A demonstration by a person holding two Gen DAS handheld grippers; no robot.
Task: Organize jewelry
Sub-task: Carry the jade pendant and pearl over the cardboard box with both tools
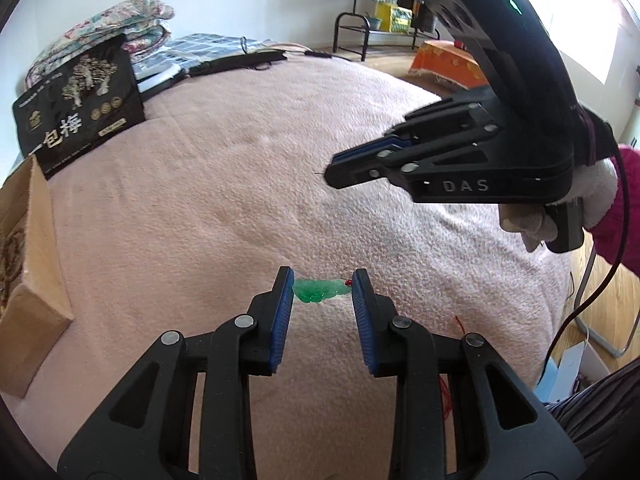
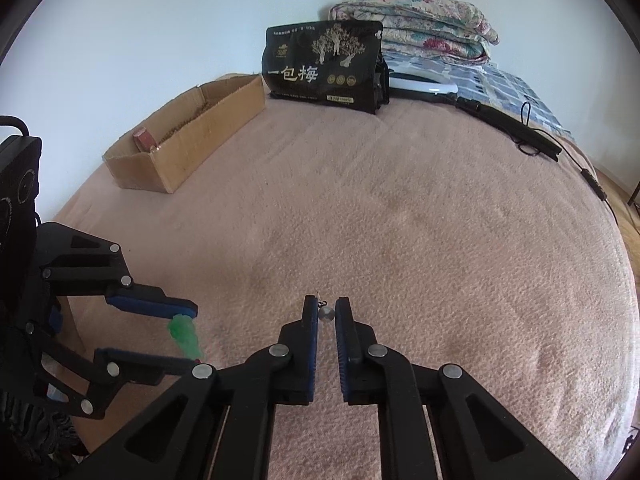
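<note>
Left hand-held gripper (image 1: 322,286): I have it part open, pads clamped on the ends of a green pendant (image 1: 318,290), its red cord (image 1: 460,326) trailing to the right.
Right hand-held gripper (image 2: 327,308): I have it almost shut, pinching a small grey bead with a thin pin (image 2: 326,313).
Progress: both pieces lifted clear of the bed (image 2: 400,240); neither is stowed yet.
Left to do: I judge both go into the box (image 2: 188,140), well ahead and left of my right hand-held gripper.
Around: black pouch (image 2: 324,68), folded quilts (image 2: 416,24), black strap (image 2: 508,128) at the far edge.
In the way: nothing on the blanket between.
</note>
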